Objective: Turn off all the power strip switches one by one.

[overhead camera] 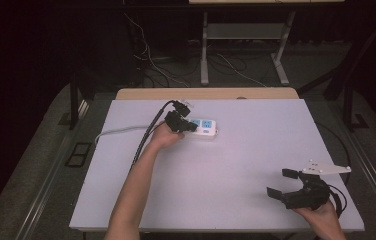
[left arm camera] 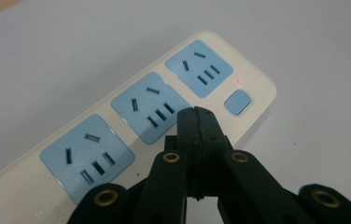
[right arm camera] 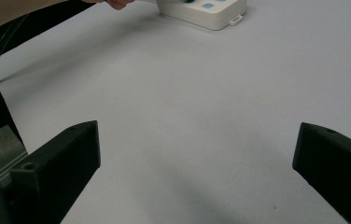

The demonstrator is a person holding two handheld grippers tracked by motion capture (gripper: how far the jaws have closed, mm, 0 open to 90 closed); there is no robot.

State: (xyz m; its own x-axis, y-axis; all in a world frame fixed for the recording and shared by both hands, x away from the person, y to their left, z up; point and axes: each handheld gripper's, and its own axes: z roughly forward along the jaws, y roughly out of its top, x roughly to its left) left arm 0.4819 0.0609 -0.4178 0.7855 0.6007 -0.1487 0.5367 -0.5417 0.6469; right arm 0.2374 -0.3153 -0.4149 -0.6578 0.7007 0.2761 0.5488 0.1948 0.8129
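White power strip (overhead camera: 203,127) half hidden under left gripper's (overhead camera: 188,125) clenched jaws; right gripper (overhead camera: 282,183) released.

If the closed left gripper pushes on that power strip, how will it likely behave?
The power strip lies flat and low, so it probably won't tip or roll. Its glossy casing on the smooth table may let it slide rather than stay put. The grey cord at one end could make it pivot under the left gripper.

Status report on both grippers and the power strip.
Left gripper shut, empty, tips over white power strip with blue sockets. Right gripper open, idle. Nothing in the way.
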